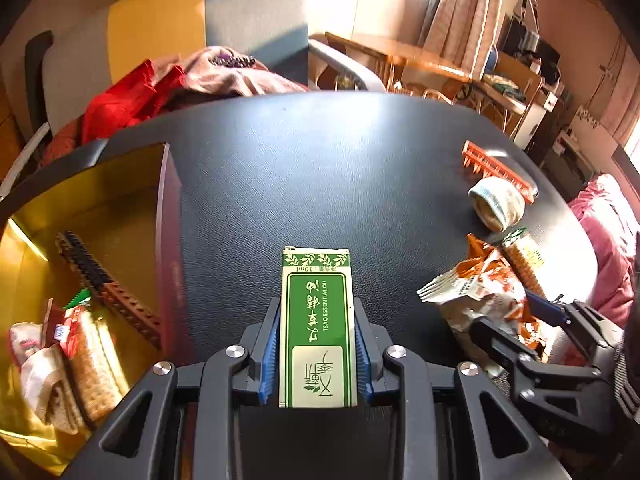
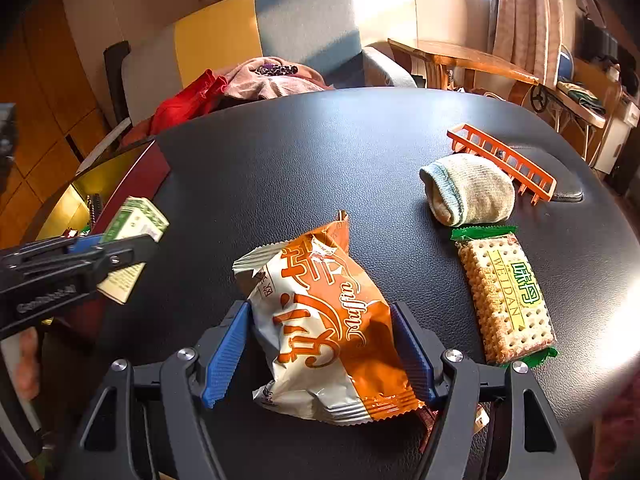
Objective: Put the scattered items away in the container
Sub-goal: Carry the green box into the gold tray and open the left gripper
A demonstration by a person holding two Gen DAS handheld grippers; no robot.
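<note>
The green-and-white essential oil box (image 1: 317,332) sits clamped between the blue pads of the left gripper (image 1: 317,344), held above the black table (image 1: 320,168) just right of the gold-lined container (image 1: 84,216). Only the left wrist view looks into that container, where cracker packs and a brown comb-like rack lie. The right wrist view shows the right gripper (image 2: 320,354) closed around an orange-and-white muffin packet (image 2: 324,332), apparently lightly; beyond lie a cracker packet (image 2: 506,300), rolled sock (image 2: 468,194) and orange rack (image 2: 504,160).
</note>
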